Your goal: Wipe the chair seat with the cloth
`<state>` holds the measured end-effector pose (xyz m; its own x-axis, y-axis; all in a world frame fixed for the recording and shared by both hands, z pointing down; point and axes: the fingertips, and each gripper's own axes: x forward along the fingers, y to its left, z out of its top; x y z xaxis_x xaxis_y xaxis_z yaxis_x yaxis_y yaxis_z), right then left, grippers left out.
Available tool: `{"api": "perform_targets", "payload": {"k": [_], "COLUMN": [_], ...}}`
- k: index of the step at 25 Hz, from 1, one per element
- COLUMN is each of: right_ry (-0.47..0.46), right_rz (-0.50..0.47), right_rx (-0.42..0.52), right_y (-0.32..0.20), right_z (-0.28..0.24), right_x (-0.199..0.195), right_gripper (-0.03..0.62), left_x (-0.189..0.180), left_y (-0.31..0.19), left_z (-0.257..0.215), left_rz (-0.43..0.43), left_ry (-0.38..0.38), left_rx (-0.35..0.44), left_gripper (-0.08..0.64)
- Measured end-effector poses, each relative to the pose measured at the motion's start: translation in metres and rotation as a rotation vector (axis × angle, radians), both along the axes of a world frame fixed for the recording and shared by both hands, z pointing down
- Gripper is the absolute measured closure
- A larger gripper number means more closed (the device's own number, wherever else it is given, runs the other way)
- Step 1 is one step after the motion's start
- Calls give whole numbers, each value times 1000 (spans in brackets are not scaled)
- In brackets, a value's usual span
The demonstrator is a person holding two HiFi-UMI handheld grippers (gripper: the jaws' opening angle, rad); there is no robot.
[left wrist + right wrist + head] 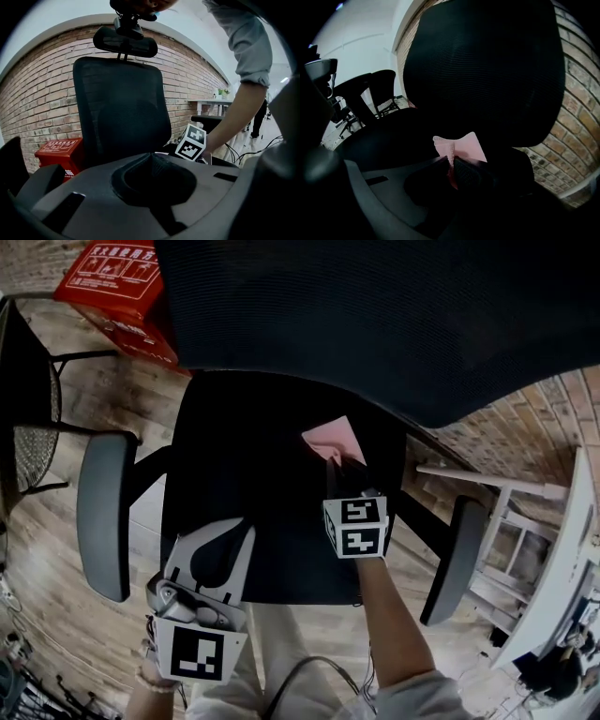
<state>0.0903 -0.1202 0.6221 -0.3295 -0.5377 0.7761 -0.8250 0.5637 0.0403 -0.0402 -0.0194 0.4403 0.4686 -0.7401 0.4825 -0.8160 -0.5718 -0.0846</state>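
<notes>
**A:** How is the pink cloth (330, 439) going to handle?

**B:** I'm judging it as light and limp. It's folding over itself where it's being pinched, so it should drag easily and bunch up just as easily. It's sitting toward the rear right of the chair seat (234, 474), close under the backrest (375, 315).

**A:** Where would you be taking hold of it?

**B:** Where it's being held now, at a gathered edge, with most of the fabric trailing free ahead of the jaws (more cloth on the seat that way).

**A:** And the tool?

**B:** The right gripper (336, 465) is clamping the cloth. Its own view is showing the jaws closed onto a fold, with the pink corner fanning out beyond the tips. I can't tell whether the cloth is actually pressing on the seat.

**A:** The other one?

**B:** The left gripper (214, 542) is hanging over the seat's front left edge, well apart from the cloth. Its jaws are meeting with nothing between them.

**A:** Anything around it?

**B:** Armrests (101, 512) are flanking the seat, and a red box (122, 282) is standing on the floor behind.
</notes>
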Motion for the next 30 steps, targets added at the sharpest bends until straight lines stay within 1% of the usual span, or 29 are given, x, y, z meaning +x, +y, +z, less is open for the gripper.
{"api": "perform_targets", "payload": {"k": [7, 10, 15, 18, 20, 22, 26, 30], "right_ry": [61, 55, 67, 49, 32, 9, -20, -38], "right_rz": [201, 274, 345, 373, 368, 340, 249, 144], "right_rx": [-1, -5, -12, -21, -28, -41, -66, -86], "right_y": [11, 16, 22, 23, 23, 23, 23, 26], "right_z": [-6, -11, -17, -15, -12, -9, -5, -1], "right_x": [70, 91, 116, 122, 119, 110, 80, 43], "right_gripper": [537, 537, 537, 537, 537, 537, 537, 537], "left_x": [24, 32, 39, 38, 33, 28, 15, 4], "left_y": [-4, -5, -9, -9, -7, -3, 4, 10], "left_z": [-4, -9, -16, -14, -11, -9, -3, -1], "left_rz": [59, 82, 105, 101, 92, 77, 44, 18], "left_ry": [-3, 1, 3, 1, -1, 3, 11, 14], "left_rx": [8, 10, 20, 24, 22, 16, 2, 6], "left_gripper": [541, 541, 541, 541, 541, 541, 541, 541]}}
